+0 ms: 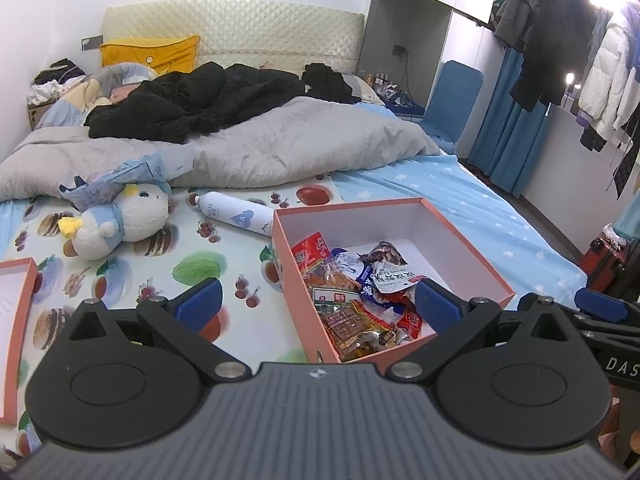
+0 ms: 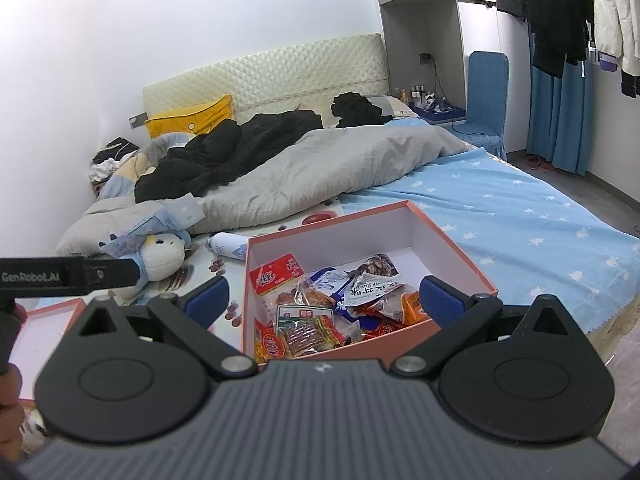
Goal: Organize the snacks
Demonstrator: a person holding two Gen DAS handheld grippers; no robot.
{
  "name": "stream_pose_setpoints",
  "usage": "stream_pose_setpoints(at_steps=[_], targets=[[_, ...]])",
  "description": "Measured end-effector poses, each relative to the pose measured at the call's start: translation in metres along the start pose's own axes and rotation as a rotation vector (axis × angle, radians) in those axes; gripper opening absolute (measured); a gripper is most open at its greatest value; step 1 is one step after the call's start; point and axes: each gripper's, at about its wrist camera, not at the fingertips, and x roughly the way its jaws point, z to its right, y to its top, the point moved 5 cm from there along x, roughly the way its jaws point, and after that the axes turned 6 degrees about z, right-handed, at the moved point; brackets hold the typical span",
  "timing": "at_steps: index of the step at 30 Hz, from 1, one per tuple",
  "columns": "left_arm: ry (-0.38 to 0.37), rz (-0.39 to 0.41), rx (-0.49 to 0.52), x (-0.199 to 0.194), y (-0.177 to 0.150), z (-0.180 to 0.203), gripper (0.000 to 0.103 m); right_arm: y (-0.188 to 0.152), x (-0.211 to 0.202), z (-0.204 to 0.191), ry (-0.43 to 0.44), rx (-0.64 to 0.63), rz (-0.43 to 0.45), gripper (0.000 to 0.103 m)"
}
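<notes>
1. Left wrist view: left gripper [image 1: 318,302] spread wide, nothing between the blue pads, hovering at the near left corner of the orange box [image 1: 472,258].
2. Right wrist view: right gripper [image 2: 322,300] equally wide apart, empty, over the box's near edge.
3. Snack packets [image 1: 352,284] piled inside the box on the bed [image 1: 480,204].
4. Box lid [image 1: 18,320] lying off left; plush toy [image 1: 124,224] and white bottle [image 1: 236,212] beyond.
</notes>
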Motion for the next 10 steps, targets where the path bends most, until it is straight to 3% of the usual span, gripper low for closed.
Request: stream_pose_setpoints(at_steps=[10], targets=[[-0.010, 0.001, -0.001, -0.0024, 0.0020, -0.0010, 0.103, -0.0001, 0.0005, -0.0003, 0.003, 0.000, 0.000, 0.103]])
